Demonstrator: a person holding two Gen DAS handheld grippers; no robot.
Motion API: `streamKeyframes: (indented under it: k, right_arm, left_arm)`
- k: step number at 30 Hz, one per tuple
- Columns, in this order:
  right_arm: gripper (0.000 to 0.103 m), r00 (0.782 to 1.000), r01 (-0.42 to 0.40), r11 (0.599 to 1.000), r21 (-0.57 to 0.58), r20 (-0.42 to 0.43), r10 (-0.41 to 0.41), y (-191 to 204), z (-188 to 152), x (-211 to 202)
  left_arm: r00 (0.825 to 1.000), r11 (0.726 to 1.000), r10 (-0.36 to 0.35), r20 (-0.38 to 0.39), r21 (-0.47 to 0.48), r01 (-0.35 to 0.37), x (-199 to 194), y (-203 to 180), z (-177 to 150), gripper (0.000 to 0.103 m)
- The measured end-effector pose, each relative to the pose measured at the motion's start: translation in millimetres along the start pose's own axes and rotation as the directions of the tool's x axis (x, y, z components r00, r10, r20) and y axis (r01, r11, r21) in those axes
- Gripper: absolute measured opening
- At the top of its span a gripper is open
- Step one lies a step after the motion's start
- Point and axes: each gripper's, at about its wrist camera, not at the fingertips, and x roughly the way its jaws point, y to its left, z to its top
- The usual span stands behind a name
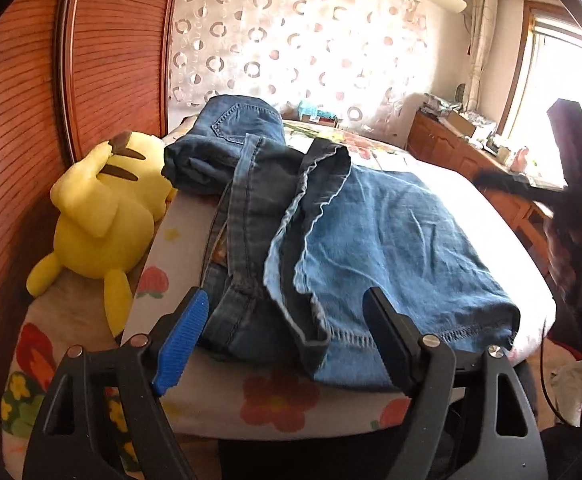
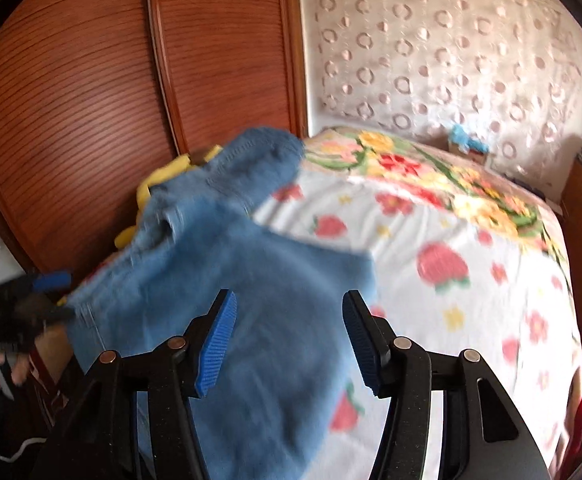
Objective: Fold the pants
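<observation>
Blue denim pants (image 1: 371, 248) lie folded over on the flowered bed, legs doubled onto the seat, one hem edge turned up. My left gripper (image 1: 287, 340) is open and empty, its jaws standing either side of the near edge of the pants without holding them. My right gripper (image 2: 289, 340) is open and empty just above the pants (image 2: 251, 300), which look blurred in the right wrist view. The right gripper also shows blurred at the far right of the left wrist view (image 1: 575, 168). The left gripper shows at the left edge of the right wrist view (image 2: 47, 292).
A yellow plush toy (image 1: 103, 216) lies at the left of the bed against a wooden slatted wardrobe (image 1: 23, 120). The flowered bedsheet (image 2: 451, 248) stretches to the right of the pants. A wooden sideboard (image 1: 471, 156) with clutter stands beyond the bed's far right.
</observation>
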Motion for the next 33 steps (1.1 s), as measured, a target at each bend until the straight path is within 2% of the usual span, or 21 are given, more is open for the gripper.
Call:
streamKeyframes:
  k: [6,9,10,11,14,20,27,33]
  right_arm:
    - [0.057,0.998,0.007,0.999,0.045,-0.06,-0.004,2,-46,1]
    - [0.057,0.998,-0.004,0.998,0.065,-0.07,0.009,4,-59,-1]
    - [0.057,0.997,-0.008,0.997,0.073,-0.071,0.014,4,-62,-2]
    - [0.057,0.997,-0.01,0.997,0.081,-0.069,0.016,3,-64,-5]
    - [0.057,0.998,-0.022,0.995,0.098,-0.063,0.029,-2,-66,-11]
    - [0.057,0.996,-0.04,0.991,0.129,-0.073,0.049,-4,-75,-8]
    - [0.058,0.995,-0.022,0.989,0.146,-0.094,0.036,-5,-84,0]
    - [0.058,0.994,-0.032,0.983,0.181,-0.094,0.05,-6,-88,3]
  left_arm:
    - [0.999,0.999,0.038,-0.015,0.038,-0.038,22,-2,11,0.08]
    - [0.992,0.991,0.126,-0.018,0.054,-0.125,34,10,10,0.08]
    - [0.986,0.986,0.163,-0.034,0.04,-0.162,38,19,8,0.08]
    - [0.985,0.986,0.169,-0.04,0.016,-0.168,38,28,6,0.08]
    - [0.989,0.991,0.127,-0.071,-0.038,-0.13,41,45,-1,0.08]
    - [0.989,0.99,0.138,-0.059,-0.01,-0.138,40,36,2,0.08]
    - [0.994,0.994,0.108,0.01,0.009,-0.108,19,19,10,0.08]
    - [0.997,0.997,0.048,0.061,0.064,-0.052,-1,-8,17,0.08]
